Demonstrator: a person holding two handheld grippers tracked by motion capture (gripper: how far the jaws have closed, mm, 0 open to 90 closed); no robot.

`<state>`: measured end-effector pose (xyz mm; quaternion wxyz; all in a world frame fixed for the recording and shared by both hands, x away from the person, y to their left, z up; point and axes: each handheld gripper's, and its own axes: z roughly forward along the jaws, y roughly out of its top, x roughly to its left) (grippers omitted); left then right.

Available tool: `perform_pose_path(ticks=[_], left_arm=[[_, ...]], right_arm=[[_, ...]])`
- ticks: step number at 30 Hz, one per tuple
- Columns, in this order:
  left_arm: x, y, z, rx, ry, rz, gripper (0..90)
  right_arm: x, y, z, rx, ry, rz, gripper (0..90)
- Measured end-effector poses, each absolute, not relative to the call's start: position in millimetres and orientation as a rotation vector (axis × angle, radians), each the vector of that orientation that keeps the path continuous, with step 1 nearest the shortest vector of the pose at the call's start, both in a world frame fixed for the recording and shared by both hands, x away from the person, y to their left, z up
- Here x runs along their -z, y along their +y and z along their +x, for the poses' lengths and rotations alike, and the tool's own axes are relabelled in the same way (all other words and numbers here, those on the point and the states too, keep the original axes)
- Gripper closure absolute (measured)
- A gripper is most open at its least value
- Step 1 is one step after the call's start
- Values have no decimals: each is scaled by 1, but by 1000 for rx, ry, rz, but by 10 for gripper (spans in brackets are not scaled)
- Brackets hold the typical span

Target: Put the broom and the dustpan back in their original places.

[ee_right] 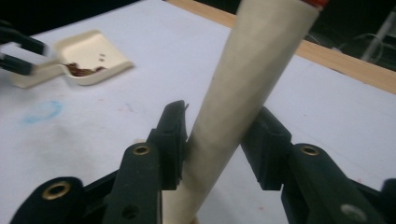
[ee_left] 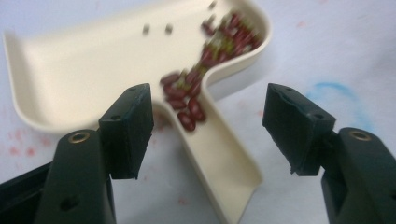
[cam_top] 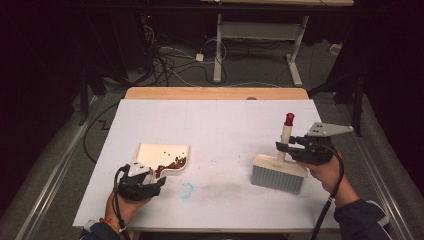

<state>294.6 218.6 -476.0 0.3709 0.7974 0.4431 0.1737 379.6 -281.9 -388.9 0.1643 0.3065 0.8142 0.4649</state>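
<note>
At lower left of the high view, black left gripper (cam_top: 159,176) spread wide, jaws either side of the handle of a cream plastic dustpan (cam_top: 164,155) without touching it; dark red beans (ee_left: 205,70) heaped at the pan's neck. At right, black right gripper (cam_top: 282,147) clamped on the cream handle of a grey-bristled brush (cam_top: 278,173), bristles down on the white table (cam_top: 220,125).

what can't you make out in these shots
- Brush bristle tips: high view, too small to tell if they touch the table.
- Brush head: right gripper view, cut off by the bottom edge, behind the right gripper.
- Beans in the dustpan: left gripper view, blurred, uncountable.
</note>
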Motion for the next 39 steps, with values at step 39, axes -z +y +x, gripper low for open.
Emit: perform_pose_path(ticks=[39], left_arm=[[477,221,292,-548,862,2075,165]], right_arm=[[427,-242,448,-1149,2043,1115,290]])
